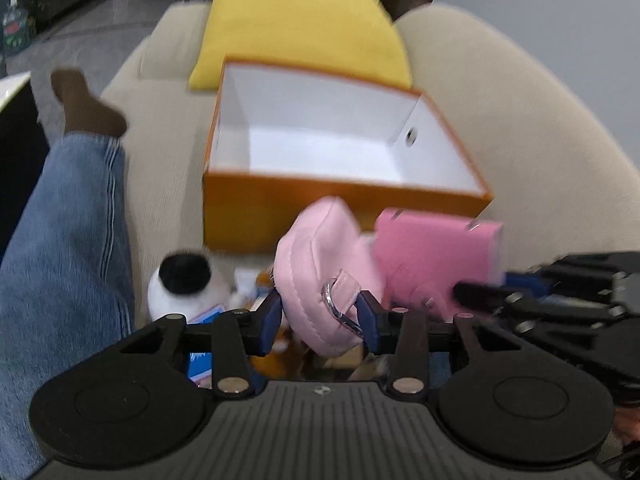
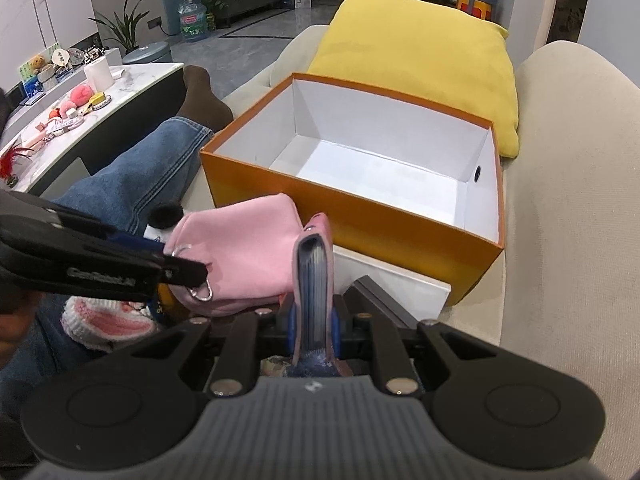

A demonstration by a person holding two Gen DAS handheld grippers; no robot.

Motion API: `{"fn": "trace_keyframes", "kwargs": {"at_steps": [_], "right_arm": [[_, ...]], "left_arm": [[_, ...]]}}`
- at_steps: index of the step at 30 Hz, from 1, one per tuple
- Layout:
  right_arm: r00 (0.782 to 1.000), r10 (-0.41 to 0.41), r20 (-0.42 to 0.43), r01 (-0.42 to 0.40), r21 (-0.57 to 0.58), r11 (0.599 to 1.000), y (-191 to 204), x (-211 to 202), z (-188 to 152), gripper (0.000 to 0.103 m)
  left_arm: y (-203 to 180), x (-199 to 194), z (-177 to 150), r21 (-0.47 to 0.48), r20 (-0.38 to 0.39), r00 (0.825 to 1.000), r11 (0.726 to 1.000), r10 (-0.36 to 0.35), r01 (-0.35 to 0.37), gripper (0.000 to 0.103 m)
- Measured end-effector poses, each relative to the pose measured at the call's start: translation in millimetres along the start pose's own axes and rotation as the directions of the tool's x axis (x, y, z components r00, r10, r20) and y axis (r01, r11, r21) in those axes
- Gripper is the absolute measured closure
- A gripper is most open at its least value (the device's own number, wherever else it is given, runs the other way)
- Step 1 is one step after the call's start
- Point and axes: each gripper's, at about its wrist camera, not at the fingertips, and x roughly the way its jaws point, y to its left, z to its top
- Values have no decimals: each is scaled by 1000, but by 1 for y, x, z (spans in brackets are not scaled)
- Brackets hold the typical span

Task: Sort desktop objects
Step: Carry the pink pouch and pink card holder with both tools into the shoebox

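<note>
The left gripper [image 1: 320, 316] has its blue-padded jaws closed on a pale pink pouch [image 1: 326, 276], pinching it low near the small fabric tab with a metal ring. The pouch stands up out of the jaws, tilted a little, in front of the near wall of the orange box [image 1: 280, 208]. Seen from the right wrist, the same pouch [image 2: 244, 252] lies sideways with the left gripper's black finger across its ring end.

The right gripper [image 2: 314, 320] is clamped narrow on a pink notebook [image 2: 314, 280], held edge-on so the dark page block faces the camera and the pink covers show on either side. From the left wrist the notebook [image 1: 436, 252] appears flat-on as a pink rectangle just to the right of the pouch, the two touching or very nearly so, with the right gripper [image 1: 472, 292] reaching in from the right edge.

Both things are held just short of the box, not inside it. The box [image 2: 352, 216] is open, white inside, with a round hole in its right end wall, and it sits on a beige sofa [image 2: 568, 216]. A white lid or tray [image 2: 400, 284] lies against its near side. A yellow cushion [image 2: 424, 56] leans behind the box.

Below the pouch sit a white plush toy with a black pom-pom [image 1: 184, 276] and a pink-and-white knitted piece [image 2: 108, 320]. To the left stretches a leg in blue jeans [image 2: 136, 176] with a brown sock [image 2: 204, 96], and beyond it a white table [image 2: 80, 108] scattered with small items
</note>
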Motion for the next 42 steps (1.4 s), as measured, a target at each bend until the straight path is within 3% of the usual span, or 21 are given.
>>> {"fn": "trace_keyframes", "kwargs": {"at_steps": [3, 7, 9, 17, 23, 27, 32, 42], "right_arm": [[1000, 18, 4, -18, 18, 1000, -3, 0, 2, 86], [1000, 16, 9, -16, 48, 999, -8, 4, 5, 86], [1000, 16, 12, -17, 65, 998, -11, 6, 5, 86], [993, 75, 95, -86, 119, 989, -24, -20, 23, 86], [977, 172, 125, -191, 159, 969, -36, -35, 62, 86], [970, 203, 133, -225, 180, 958, -42, -30, 97, 86], [978, 186, 90, -200, 185, 962, -45, 6, 137, 86], [979, 190, -74, -167, 247, 954, -71, 144, 180, 86]], "left_arm": [[-11, -3, 7, 26, 53, 998, 1000, -17, 16, 56], [-16, 18, 13, 8, 13, 1000, 1000, -26, 25, 62], [-16, 18, 12, 0, 29, 999, 999, -33, 33, 66], [-25, -15, 29, 88, 65, 998, 996, -25, 19, 77], [-19, -46, 78, 137, 82, 995, 989, -64, 53, 78], [-12, -48, 117, 160, 106, 993, 987, -47, 29, 78], [8, -7, 155, 138, 40, 999, 990, -21, 15, 78], [52, 114, 199, 60, -142, 989, 997, 49, -41, 78]]}}
